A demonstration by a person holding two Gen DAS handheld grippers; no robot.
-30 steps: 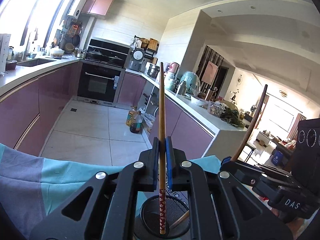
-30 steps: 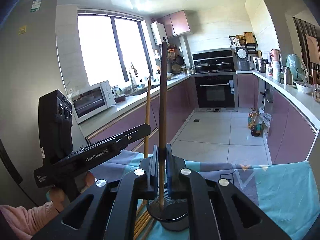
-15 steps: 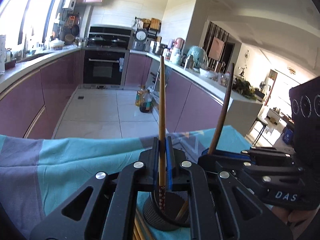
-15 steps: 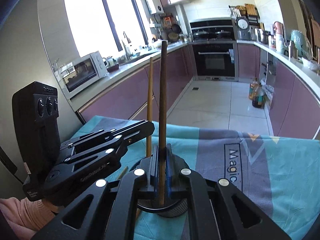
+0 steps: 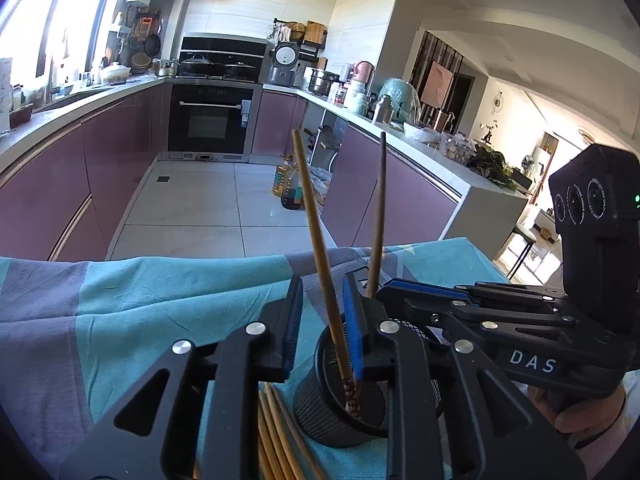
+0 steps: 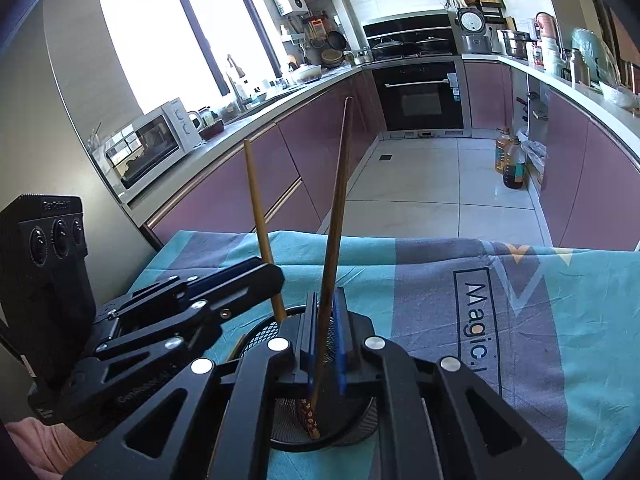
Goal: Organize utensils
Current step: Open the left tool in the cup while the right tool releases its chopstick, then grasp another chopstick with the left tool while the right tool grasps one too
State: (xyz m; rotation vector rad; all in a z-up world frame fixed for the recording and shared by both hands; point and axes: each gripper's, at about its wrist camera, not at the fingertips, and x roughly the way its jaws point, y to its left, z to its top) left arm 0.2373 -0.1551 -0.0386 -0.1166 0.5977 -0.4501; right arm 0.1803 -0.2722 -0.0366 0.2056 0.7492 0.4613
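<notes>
Left gripper (image 5: 323, 328) jaws parted, light chopstick (image 5: 316, 240) loose, leaning in mesh cup (image 5: 320, 404). Right gripper (image 6: 325, 340) jaws slightly apart around dark chopstick (image 6: 334, 240), tip in cup; grip uncertain. More chopsticks (image 5: 276, 440) on cloth (image 5: 160, 300), unsorted.

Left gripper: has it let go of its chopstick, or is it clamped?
Let go. The left gripper is open, and the light chopstick leans free between the pads, its patterned end down in the mesh holder.

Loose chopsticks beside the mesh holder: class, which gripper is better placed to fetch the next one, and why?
Probably the left gripper. Its jaws stand open, its chopstick already leans free in the mesh holder, and the loose chopsticks lie just beneath it. The right gripper is farther from them.
</notes>
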